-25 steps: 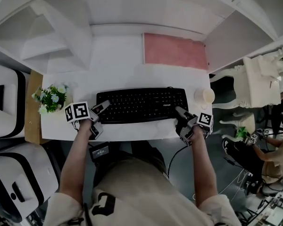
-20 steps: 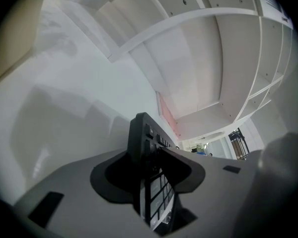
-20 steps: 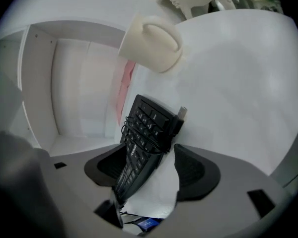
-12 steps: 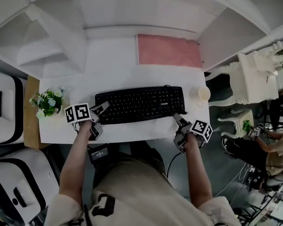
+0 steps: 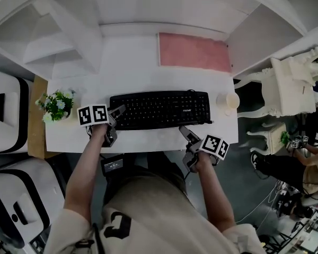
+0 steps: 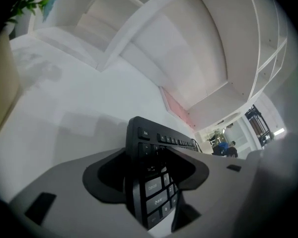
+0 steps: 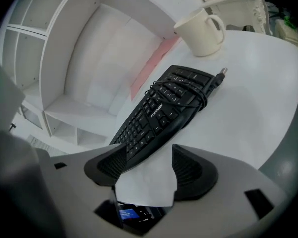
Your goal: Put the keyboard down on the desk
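The keyboard is lying flat on the white surface. The left gripper is being opened: its fingers have just been widening, with the keyboard's left end between them and no longer pressed. The right gripper is being drawn back, fingers wide and empty, the keyboard ahead of them. The placing is being judged as nearly finished.

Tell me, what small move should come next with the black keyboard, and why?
Probably draw the left gripper back off the black plastic keyboard. The keyboard already lies flat on the white desk, the right gripper is open and clear of it, and the left jaws, just opening, have its left end between them.
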